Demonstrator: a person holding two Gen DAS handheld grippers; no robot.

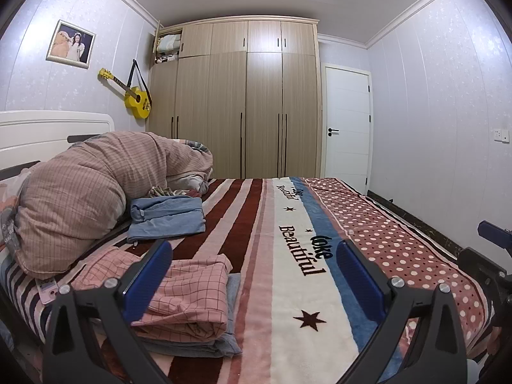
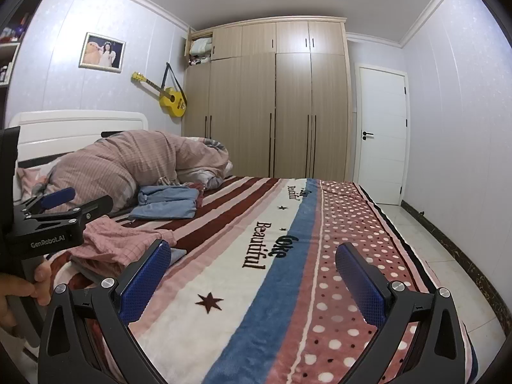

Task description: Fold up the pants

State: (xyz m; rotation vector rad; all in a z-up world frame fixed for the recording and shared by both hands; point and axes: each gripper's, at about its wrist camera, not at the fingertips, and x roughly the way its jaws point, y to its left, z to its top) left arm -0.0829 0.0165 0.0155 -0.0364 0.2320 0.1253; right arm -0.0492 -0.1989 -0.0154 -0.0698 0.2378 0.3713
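Two tools are hovering above the bed: the left tool [image 1: 256,275] and the right tool [image 2: 254,275], both with fingers spread apart and gripping nothing. The folded pink checked pants [image 1: 188,291] are lying near the bed's left edge, atop a blue garment, just beside the left tool's left finger. The striped blanket [image 2: 281,288] is stretching bare toward the far edge, reading "Beautiful". The left tool's body is showing "GenRobot.AI".

Wooden wardrobe [image 1: 243,96], white door [image 1: 347,124]
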